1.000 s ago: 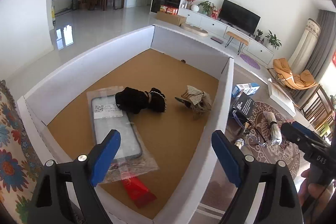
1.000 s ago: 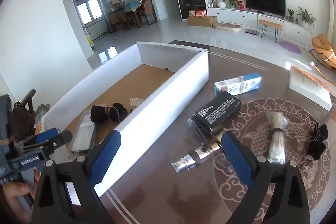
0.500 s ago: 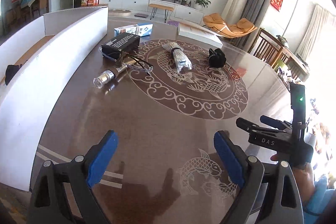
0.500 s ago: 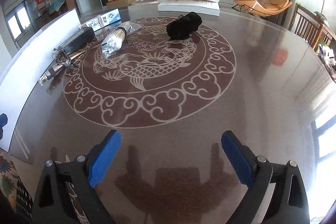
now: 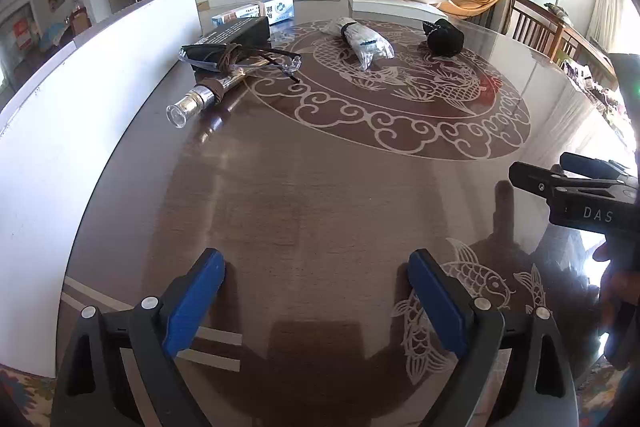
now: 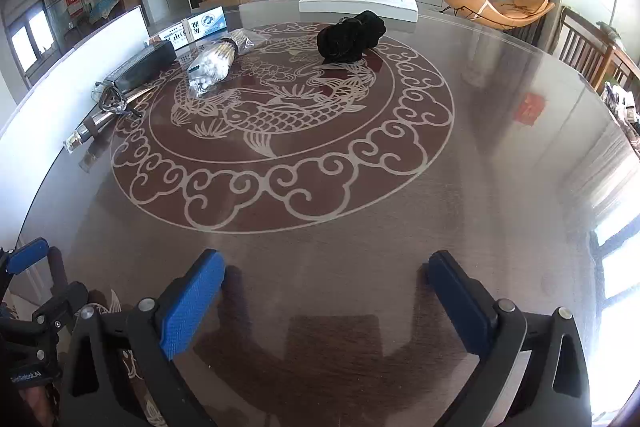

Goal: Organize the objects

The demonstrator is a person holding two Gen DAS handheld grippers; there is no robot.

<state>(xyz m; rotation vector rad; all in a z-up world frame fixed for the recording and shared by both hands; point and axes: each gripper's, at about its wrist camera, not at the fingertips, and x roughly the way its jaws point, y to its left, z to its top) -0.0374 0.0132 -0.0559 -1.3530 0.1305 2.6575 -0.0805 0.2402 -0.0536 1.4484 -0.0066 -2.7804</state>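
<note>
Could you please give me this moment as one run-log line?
left claw: open, empty | right claw: open, empty | both above table | black bundle, bagged swabs unpicked

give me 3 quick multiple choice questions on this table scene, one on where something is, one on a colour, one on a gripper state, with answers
1. Where do the eyeglasses lie?
A. against the black box, near the white carton wall
B. on the black cloth bundle
C. between the left gripper's fingers

2. What colour are the pads on the gripper fingers?
A. red
B. blue
C. green

3. How is the right gripper?
A. shut on the bagged cotton swabs
B. shut, empty
C. open, empty

Answers:
1 A, the glasses rest at the box's end, beside the silver tube.
2 B, both views show blue pads.
3 C, its jaws stand wide apart over bare table; the left gripper is the same.
</note>
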